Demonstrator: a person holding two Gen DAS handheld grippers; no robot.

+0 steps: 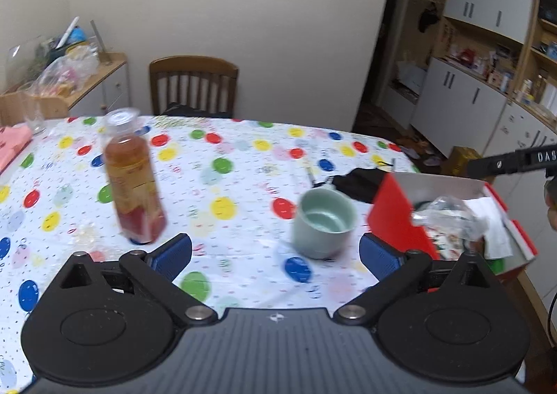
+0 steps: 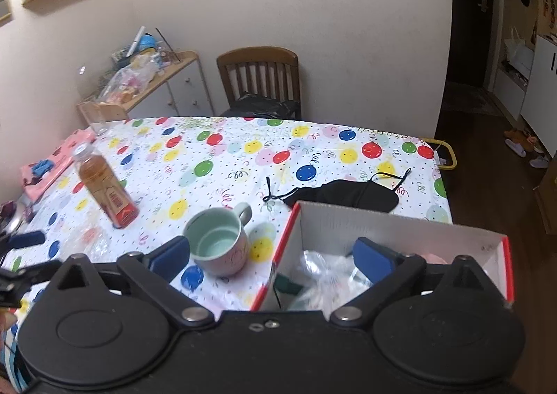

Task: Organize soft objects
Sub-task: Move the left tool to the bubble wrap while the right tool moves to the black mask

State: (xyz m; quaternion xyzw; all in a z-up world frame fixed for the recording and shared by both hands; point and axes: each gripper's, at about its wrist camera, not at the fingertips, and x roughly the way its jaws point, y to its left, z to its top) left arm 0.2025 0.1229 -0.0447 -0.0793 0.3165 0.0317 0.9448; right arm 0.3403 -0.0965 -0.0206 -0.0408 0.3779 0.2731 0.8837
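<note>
A red and white cardboard box (image 1: 393,216) (image 2: 383,230) stands at the table's right side, holding crumpled clear plastic (image 1: 442,216) (image 2: 323,268) and white tissue (image 1: 494,226). Behind the box a black face mask (image 2: 348,195) (image 1: 358,181) lies flat on the balloon-print cloth. A folded pink cloth (image 2: 52,164) rests at the far left. My left gripper (image 1: 275,251) is open with nothing between its fingers, just short of the green mug. My right gripper (image 2: 271,256) is open too, straddling the box's left wall, its right finger over the box.
A pale green mug (image 1: 323,223) (image 2: 217,244) stands left of the box. A tea bottle (image 1: 134,185) (image 2: 104,188) stands further left, with a clear wrapper (image 2: 87,240) near it. A glass (image 2: 99,122) and a wooden chair (image 2: 259,77) are at the far edge.
</note>
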